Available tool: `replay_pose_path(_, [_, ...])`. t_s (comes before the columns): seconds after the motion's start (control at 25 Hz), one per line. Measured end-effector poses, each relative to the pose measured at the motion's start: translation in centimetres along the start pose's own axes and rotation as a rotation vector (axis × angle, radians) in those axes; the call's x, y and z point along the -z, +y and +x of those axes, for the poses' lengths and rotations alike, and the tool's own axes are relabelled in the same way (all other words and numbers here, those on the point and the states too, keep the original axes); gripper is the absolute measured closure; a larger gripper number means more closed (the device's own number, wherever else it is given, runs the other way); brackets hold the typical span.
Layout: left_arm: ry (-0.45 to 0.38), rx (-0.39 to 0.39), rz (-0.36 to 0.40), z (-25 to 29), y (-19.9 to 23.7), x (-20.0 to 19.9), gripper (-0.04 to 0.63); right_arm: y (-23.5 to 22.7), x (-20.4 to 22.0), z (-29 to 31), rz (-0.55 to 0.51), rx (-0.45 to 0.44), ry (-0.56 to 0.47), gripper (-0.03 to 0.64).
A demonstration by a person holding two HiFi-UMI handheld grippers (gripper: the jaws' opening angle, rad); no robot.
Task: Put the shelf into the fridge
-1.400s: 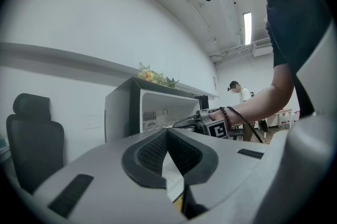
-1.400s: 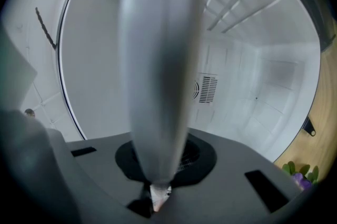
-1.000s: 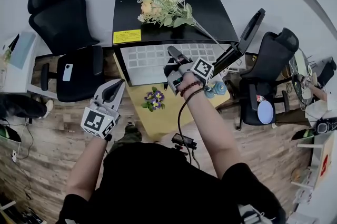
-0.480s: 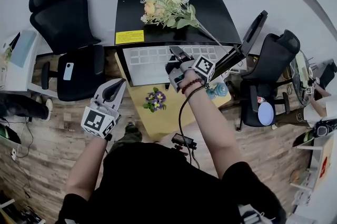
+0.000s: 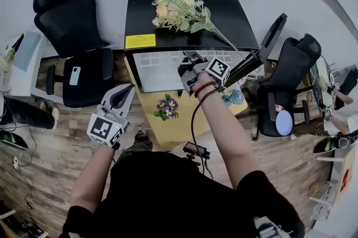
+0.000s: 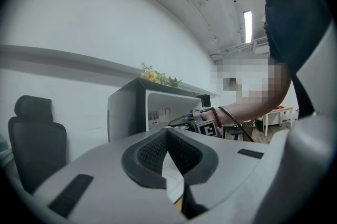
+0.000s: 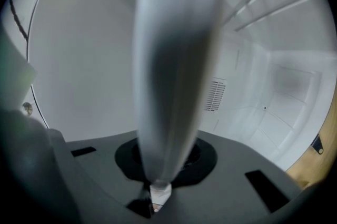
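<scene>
1. Black office chair [image 5: 72, 35] on the wooden floor [image 5: 45, 147], beside a grey wall.
2. Left gripper [image 5: 126, 90]: jaws pressed together, empty, held just beside the yellow table [image 5: 176, 125].
3. Black fridge [image 5: 224, 13], flowers [image 5: 179, 4] on top; white shelf [image 5: 159, 69] lies partly inside.
4. Right gripper [image 5: 190, 56]: pinching the shelf's edge.
5. Fridge door [image 5: 263, 43], swung open.

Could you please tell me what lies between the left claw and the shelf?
In the head view, only a bare strip of the yellow table separates the left claw from the shelf; the purple flowers sit aside.
</scene>
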State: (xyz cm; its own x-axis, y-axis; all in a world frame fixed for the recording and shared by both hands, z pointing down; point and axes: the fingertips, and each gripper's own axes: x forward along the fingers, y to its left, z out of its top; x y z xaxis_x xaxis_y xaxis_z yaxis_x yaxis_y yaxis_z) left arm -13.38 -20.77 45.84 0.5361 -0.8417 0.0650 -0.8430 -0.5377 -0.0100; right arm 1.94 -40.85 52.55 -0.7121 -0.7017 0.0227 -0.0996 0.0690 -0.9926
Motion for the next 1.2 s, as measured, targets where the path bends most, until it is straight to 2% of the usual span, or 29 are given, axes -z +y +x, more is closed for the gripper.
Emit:
replay_pose_path(0.48, [0.004, -0.018, -0.011, -0.6, 1.0, 0.3, 0.577, -0.2, -0.4, 0.6, -0.018, 0.002, -0.005, 0.568])
replay_pose_path(0.64, [0.003, -0.015, -0.012, -0.4, 1.1, -0.1, 0.577, -0.1, -0.3, 0.6, 0.008, 0.005, -0.001, 0.563])
replay_pose_path(0.84, [0.003, -0.005, -0.020, 0.2, 0.7, -0.6, 0.577, -0.2, 0.2, -0.8, 0.001, 0.017, 0.000, 0.518])
replay_pose_path(1.0, [-0.005, 0.003, -0.029, 0.0, 0.1, -0.3, 0.577, 0.0, 1.8, -3.6, -0.065, 0.024, 0.006, 0.486])
replay_pose_path(1.2, [-0.018, 0.024, -0.032, 0.4, -1.1, -0.4, 0.577, 1.6, 4.3, -7.2, -0.215, 0.004, 0.059, 0.531])
